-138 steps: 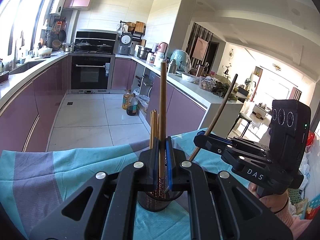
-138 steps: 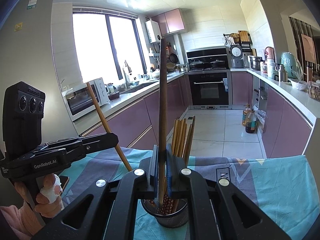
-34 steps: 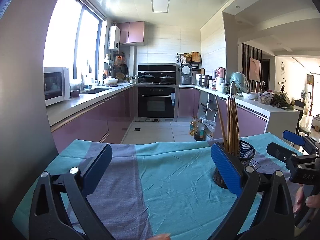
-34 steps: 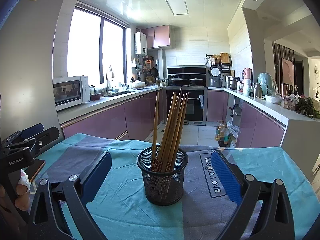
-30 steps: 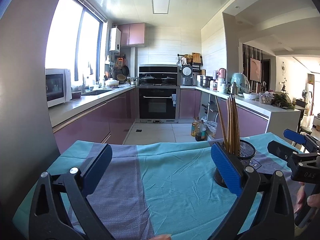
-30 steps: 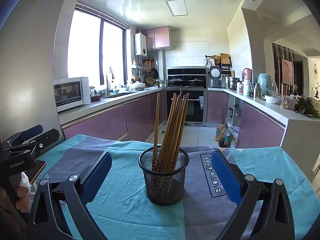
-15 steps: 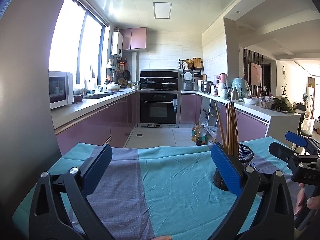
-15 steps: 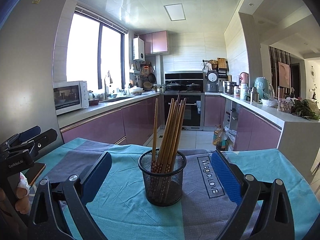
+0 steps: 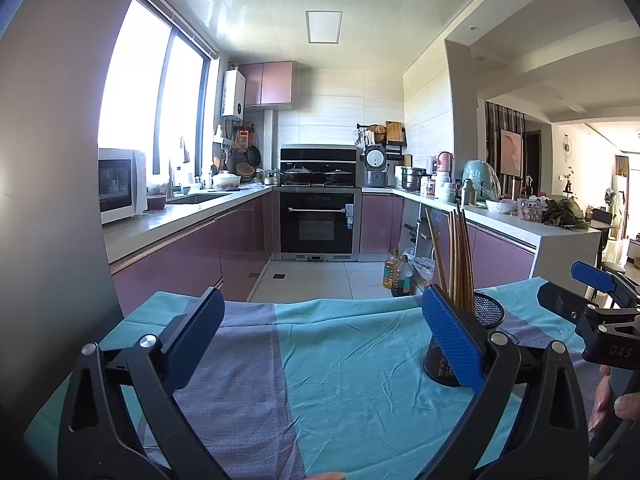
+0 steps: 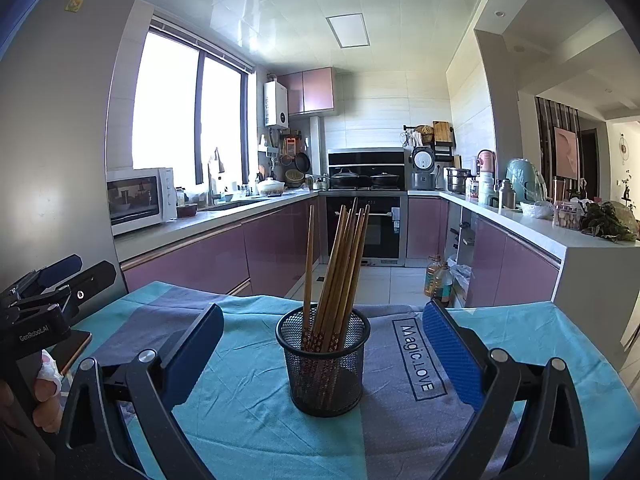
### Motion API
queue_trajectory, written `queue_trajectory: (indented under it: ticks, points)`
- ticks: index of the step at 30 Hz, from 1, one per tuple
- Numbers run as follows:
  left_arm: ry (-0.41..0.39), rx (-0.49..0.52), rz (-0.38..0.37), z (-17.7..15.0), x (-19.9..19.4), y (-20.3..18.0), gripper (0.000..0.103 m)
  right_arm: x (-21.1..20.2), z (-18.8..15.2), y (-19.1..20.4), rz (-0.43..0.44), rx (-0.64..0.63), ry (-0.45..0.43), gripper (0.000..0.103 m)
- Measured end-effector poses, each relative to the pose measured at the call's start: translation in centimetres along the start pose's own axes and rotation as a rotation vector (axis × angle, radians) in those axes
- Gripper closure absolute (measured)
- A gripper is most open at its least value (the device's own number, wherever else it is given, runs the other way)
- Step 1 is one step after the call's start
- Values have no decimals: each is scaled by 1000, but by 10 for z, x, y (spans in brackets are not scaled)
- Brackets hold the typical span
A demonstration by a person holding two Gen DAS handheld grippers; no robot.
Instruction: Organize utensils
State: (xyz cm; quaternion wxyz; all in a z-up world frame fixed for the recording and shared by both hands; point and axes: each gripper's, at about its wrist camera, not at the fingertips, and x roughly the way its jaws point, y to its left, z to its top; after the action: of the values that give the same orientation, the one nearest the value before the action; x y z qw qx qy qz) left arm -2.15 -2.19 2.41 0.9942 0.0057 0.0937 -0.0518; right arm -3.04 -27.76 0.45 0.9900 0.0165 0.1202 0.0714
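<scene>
A black mesh holder [image 10: 325, 364] stands upright on the teal and grey tablecloth [image 10: 248, 412] and holds several wooden chopsticks [image 10: 340, 272]. My right gripper [image 10: 322, 344] is open and empty, its pads to either side of the holder and nearer the camera. My left gripper [image 9: 318, 332] is open and empty over bare cloth [image 9: 340, 380]; the holder [image 9: 478, 344] and its chopsticks [image 9: 456, 260] show behind its right pad. Each gripper shows at the edge of the other's view, the left one [image 10: 48, 292] and the right one [image 9: 592, 300].
The table's far edge drops to the kitchen floor [image 9: 316, 280]. Purple cabinets [image 10: 200, 260] run along the left. A counter [image 10: 540, 236] with appliances runs along the right. Oil bottles [image 10: 438, 280] stand on the floor. A phone-like slab [image 10: 72, 348] lies at the cloth's left edge.
Earlier each gripper was shut on a chopstick over the holder. Both are now open and empty, drawn back, with those chopsticks in the holder. Over the last second both views tilted slightly.
</scene>
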Motion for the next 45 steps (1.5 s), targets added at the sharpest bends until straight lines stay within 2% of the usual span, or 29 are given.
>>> queue_trajectory:
  ticks: [45]
  points:
    - [-11,8,3,1,-1,-1,6,0,-1,-1,-6,20,-14,7]
